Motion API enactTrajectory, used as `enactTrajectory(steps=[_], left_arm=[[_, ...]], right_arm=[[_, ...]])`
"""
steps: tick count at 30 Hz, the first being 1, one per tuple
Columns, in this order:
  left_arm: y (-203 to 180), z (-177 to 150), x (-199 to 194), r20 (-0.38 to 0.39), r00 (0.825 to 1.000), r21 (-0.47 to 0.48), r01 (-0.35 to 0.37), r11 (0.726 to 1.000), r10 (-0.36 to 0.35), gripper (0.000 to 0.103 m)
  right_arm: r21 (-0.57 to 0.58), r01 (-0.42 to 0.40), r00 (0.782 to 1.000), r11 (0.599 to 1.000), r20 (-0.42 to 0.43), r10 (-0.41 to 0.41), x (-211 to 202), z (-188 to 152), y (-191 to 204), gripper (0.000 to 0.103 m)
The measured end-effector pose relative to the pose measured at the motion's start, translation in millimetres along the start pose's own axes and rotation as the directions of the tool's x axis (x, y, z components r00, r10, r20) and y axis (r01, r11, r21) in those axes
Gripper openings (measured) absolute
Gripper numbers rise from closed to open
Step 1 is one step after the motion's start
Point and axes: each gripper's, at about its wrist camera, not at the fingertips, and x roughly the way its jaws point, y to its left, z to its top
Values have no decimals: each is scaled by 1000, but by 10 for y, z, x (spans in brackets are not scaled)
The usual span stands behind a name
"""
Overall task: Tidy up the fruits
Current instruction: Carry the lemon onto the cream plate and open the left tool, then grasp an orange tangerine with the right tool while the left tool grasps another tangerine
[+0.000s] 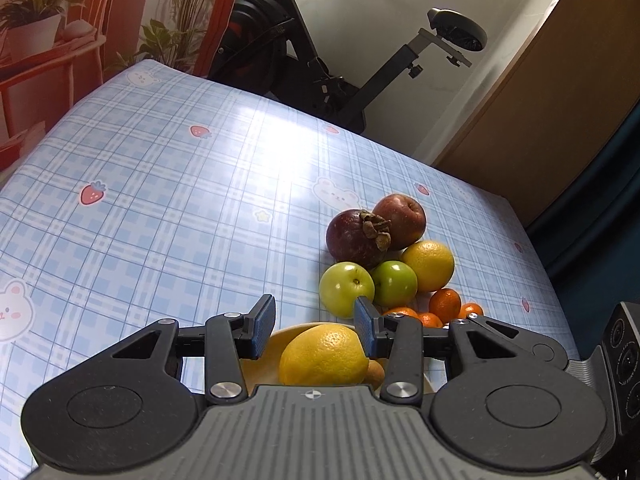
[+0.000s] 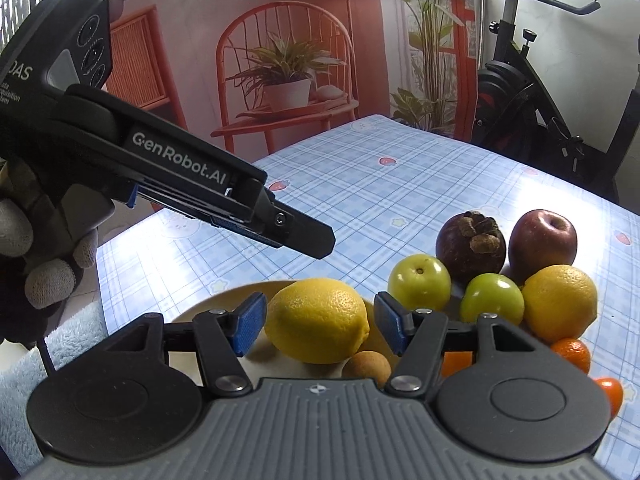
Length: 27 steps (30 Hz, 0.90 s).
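A big lemon (image 2: 317, 320) sat in a pale yellow plate (image 2: 224, 296) near the front edge of the table, with a small brown fruit (image 2: 367, 363) lying just beside it on the plate. The right gripper (image 2: 320, 320) hung over that plate with its blue-padded fingers (image 2: 252, 322) spread wide; the lemon lay between them, and I could not tell whether either pad touched it. The left gripper (image 1: 315, 322) was also spread wide above the plate (image 1: 280, 340) and held nothing; from its own camera the lemon (image 1: 324, 354) showed below and between its fingers. Seen from the right wrist, that left gripper (image 2: 316, 240) reached in from the left, tilted down toward the table, held by a gloved hand (image 2: 44, 264).

The other fruits were bunched together on the blue checked tablecloth (image 1: 160, 200), to the right of the plate. Furthest back stood a dark purple mangosteen (image 1: 356, 238) and a red apple (image 1: 402, 220), touching. In front of them were two green apples (image 1: 346, 288) side by side and an orange (image 1: 429, 265) at their right. Several small tangerines (image 1: 445, 304) lay nearest the table's edge. An exercise bike (image 1: 304, 60) stood beyond the table.
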Motion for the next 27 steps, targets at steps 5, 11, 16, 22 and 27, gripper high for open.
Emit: enactTrajectory(steps=[5,11,16,22,27], left_arm=[[-173,7,19,21,1000,30,0,1000,0,45],[-445,21,109,31,999,67,12,998,-14,45],[-726,51,241,21,999,107,28,994,-31,45],[-1016,36,417,1,999,146,46,988,-47,44],[-1106,22,510,-25,999,154,50,987,-47,44]], right_arm=[[37,56,997,998,41,-58,-230,-80,-222,63],[99,157,983,983,76,-165,-532,-229,-626,59],[140,223,970,965,69,-234,-719,-394,-919,55],[166,264,961,950,44,-275,-823,-567,-1150,51],[158,263,960,952,52,-274,-851,-638,-1183,51]])
